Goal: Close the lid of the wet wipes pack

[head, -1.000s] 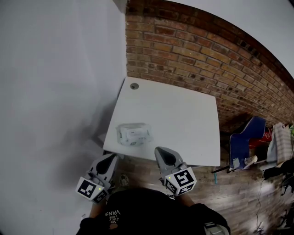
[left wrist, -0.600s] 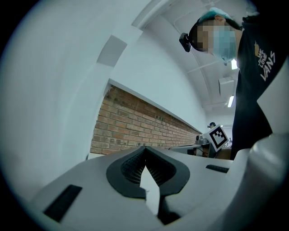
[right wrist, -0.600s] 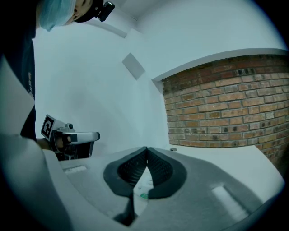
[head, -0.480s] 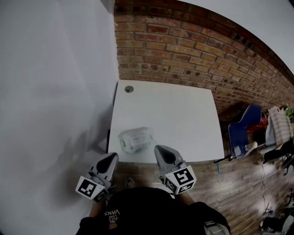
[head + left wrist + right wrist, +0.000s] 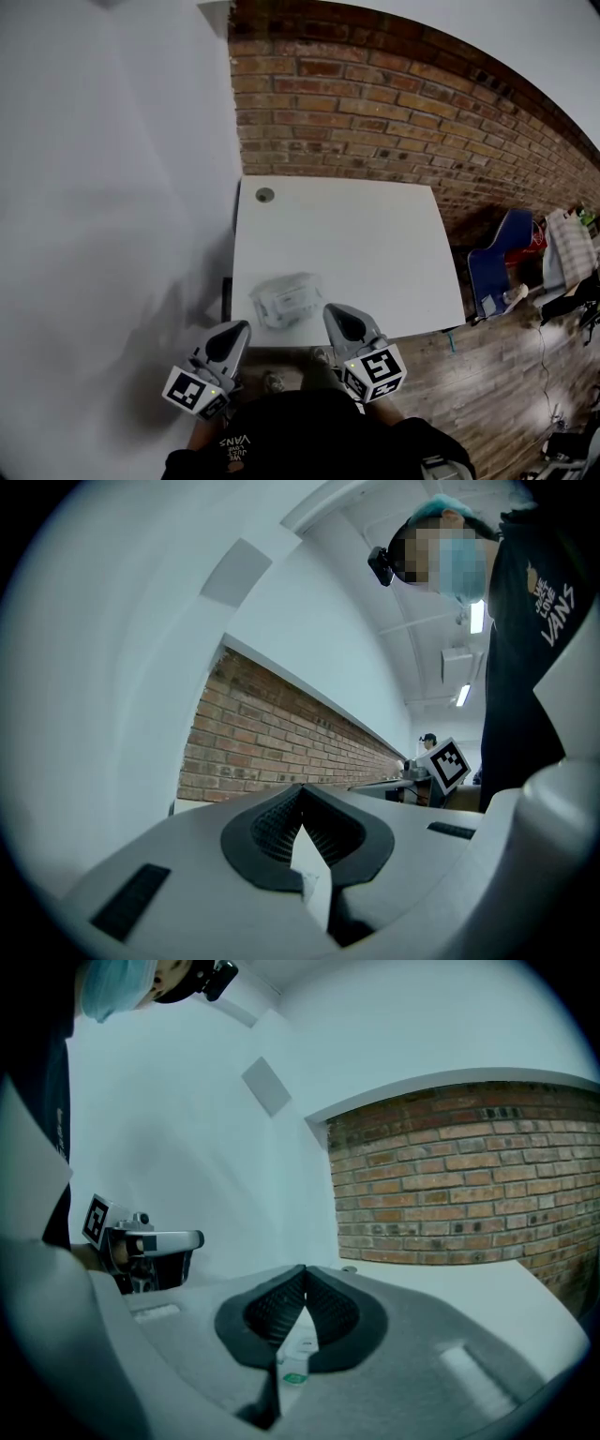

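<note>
**White wall** [image 5: 112, 187]: runs along the table's left edge, with only a narrow dark gap between them.

**Left gripper** [image 5: 238, 328]: at the table's front-left corner. In its own view [image 5: 300, 787] the jaws meet tip to tip with nothing between them.

**Cable hole** [image 5: 265, 195]: at the table's back-left corner, well apart from everything else.

**Wet wipes pack** [image 5: 285, 298]: lies on the table's left half, near the front edge, between the two gripper tips. The head view shows it touching neither. The lid is too small to tell whether it is open or closed.

**Right gripper** [image 5: 331, 310]: at the table's front edge, just right of the pack. Its jaws [image 5: 305, 1267] are pressed together at the tips and grip nothing. A strip of the pack shows through the slot behind the tips.

**Table** [image 5: 375, 244]: white and square. It is bare from the pack to the back edge and across the whole right half.

**Brick wall** [image 5: 394, 122]: stands along the table's back edge.

**Blue chair** [image 5: 502, 267]: on the wooden floor [image 5: 487, 375] off the table's right edge, with cloth heaps beyond it.
</note>
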Action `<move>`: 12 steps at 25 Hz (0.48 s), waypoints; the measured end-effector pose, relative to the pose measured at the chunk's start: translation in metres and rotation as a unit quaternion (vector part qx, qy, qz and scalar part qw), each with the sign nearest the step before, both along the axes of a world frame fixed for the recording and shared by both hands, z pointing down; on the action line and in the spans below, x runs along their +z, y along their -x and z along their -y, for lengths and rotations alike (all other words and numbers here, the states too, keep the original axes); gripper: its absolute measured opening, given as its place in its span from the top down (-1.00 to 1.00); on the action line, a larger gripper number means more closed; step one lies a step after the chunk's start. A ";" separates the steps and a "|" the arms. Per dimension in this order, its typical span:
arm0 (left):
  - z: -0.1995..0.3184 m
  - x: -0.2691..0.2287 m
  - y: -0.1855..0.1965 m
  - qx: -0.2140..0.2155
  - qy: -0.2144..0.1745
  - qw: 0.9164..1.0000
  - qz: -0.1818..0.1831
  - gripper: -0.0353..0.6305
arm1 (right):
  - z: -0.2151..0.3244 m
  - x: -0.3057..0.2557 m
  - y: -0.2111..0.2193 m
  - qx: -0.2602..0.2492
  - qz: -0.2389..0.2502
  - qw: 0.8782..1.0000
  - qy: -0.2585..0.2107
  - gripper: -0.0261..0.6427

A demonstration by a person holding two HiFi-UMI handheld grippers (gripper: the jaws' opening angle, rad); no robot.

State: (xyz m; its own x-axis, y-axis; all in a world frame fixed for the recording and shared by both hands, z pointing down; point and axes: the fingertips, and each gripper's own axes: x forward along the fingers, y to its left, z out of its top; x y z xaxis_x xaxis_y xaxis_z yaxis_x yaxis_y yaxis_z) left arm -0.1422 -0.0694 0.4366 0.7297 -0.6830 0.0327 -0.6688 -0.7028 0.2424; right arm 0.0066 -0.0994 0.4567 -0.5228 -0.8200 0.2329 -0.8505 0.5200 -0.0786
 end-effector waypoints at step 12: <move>0.046 0.004 -0.014 -0.054 -0.053 0.997 -0.021 0.87 | 0.052 0.020 -0.011 -0.041 -0.017 0.999 0.009 0.93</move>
